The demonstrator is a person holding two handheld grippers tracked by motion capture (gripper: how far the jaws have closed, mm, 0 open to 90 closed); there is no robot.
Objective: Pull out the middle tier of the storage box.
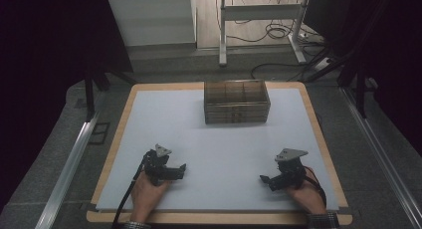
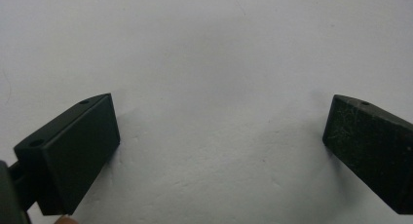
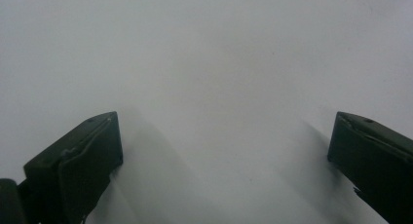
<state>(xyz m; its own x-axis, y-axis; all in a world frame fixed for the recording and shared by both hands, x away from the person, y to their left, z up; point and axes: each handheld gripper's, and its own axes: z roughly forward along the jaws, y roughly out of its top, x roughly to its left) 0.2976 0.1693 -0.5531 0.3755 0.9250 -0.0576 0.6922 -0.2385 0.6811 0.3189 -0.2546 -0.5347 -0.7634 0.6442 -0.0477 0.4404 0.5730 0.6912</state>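
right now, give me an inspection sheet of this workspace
surface: white mat on a wooden tabletop, bare between the tongs
job's things: clear box with compartments at the far middle of the mat; contents cannot be told
clutter: nothing seen on the mat
grippers: left tongs and right tongs both open, held low over the near mat, tips pointing inward, nothing between their jaws
cables: a cable trails from the left tongs off the near edge; loose wires on the floor beyond the table
surroundings: metal frame on the far floor; dark at both sides
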